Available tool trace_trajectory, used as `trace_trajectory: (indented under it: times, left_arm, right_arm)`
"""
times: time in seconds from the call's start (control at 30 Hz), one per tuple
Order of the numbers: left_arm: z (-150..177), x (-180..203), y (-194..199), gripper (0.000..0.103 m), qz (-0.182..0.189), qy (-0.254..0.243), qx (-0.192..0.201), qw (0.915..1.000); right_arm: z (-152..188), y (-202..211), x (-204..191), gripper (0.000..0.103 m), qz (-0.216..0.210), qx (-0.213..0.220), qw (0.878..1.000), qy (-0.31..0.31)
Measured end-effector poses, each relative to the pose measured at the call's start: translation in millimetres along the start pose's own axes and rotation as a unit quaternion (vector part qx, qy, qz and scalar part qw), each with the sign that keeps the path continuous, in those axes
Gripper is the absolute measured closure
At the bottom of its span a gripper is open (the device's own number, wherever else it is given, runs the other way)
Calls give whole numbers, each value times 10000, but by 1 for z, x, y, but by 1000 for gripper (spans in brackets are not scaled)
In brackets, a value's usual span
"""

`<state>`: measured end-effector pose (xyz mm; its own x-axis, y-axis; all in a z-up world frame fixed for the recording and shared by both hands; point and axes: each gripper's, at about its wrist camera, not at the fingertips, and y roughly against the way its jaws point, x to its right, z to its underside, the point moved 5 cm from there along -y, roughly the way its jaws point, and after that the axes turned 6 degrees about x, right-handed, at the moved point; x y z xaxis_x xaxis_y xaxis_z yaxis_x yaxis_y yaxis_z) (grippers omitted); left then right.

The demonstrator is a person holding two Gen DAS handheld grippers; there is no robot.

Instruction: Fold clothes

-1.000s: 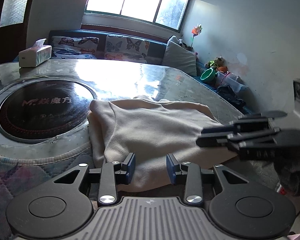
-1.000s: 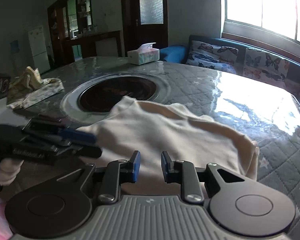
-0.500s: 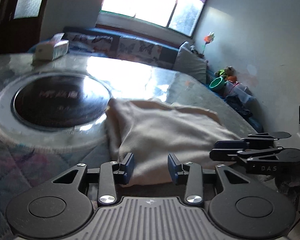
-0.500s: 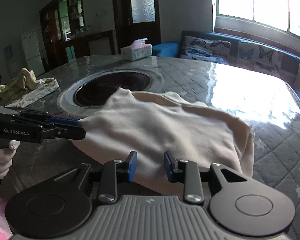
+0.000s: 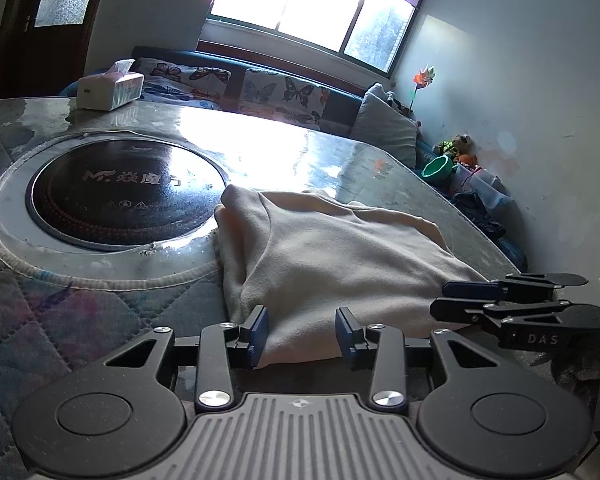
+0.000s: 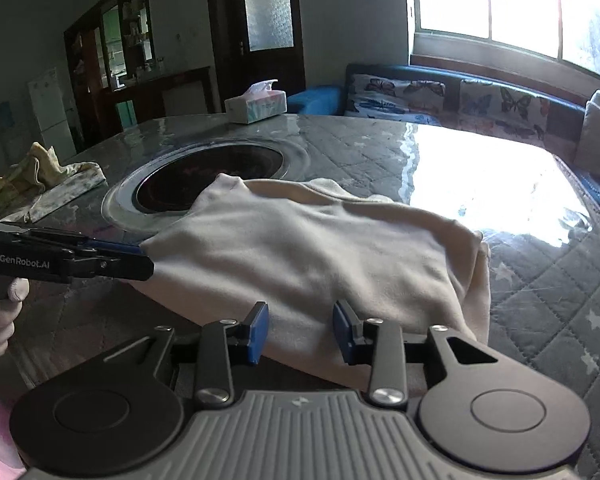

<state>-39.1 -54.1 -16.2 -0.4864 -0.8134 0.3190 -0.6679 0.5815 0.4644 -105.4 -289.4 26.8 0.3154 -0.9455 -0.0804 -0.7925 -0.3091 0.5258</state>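
Cream garment (image 5: 340, 256) lies folded on the quilted tabletop (image 5: 40, 320), its far corner overlapping the round cooktop (image 5: 116, 196). Risk, as I judge it: either pair of tongs could snag the near hem while backing off and drag the fold open. Left tongs (image 5: 302, 330) stand parted over the near edge, gripping nothing. Right tongs (image 6: 300, 330) have just been opening, cloth below them but unpinched. Both point forward and downward, side by side, near each other.

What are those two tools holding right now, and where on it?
Nothing. The left tool and right tool both stand open at the near edge of the cream garment; the right one's jaws have just been opening.
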Motion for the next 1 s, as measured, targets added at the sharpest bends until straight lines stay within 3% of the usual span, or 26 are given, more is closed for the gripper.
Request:
trace_trajectory:
  times: [0.2,0.9,1.0]
  left_arm:
    - [0,0,1,63,-17,-33,0,10000]
    - [0,4,-2,63,-126,-134,-82,9998]
    - [-1,4,-3,63,-130,-140,-92,9998]
  right_arm:
    - [-7,13,7,68,178,215,9996,-106]
    - [17,8,35,67,463,-10,9977,-496]
    - [14,11,33,62,416,40,9981,-460]
